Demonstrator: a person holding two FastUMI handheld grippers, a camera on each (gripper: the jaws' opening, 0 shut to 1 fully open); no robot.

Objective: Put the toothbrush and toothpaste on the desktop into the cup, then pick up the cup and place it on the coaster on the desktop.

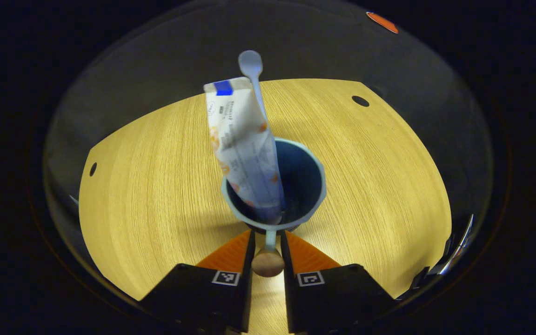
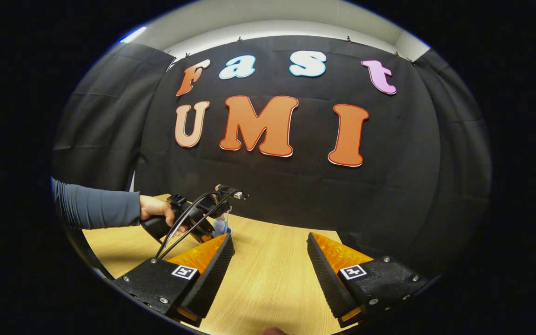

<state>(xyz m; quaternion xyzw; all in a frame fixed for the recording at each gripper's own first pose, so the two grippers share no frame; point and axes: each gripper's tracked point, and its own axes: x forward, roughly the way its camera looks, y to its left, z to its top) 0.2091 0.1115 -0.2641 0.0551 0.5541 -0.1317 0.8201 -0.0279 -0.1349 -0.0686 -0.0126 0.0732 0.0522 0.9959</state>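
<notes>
Blue cup [image 1: 303, 186] w/ toothpaste [image 1: 242, 153], toothbrush [image 1: 252, 70] upright inside.

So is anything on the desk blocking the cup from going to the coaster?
Nothing visible does. The left claw grips the cup by its handle; the desktop around it looks bare. No coaster can be made out.

Left gripper view: dim surround, warm light on the wooden surface [image 1: 156, 186], strongest glare at its near edge. Soft shadow left of the cup [image 1: 296, 186]. Fisheye bends the surface's edges. Right gripper view: even, brighter; focus sharp, edges curved.
</notes>
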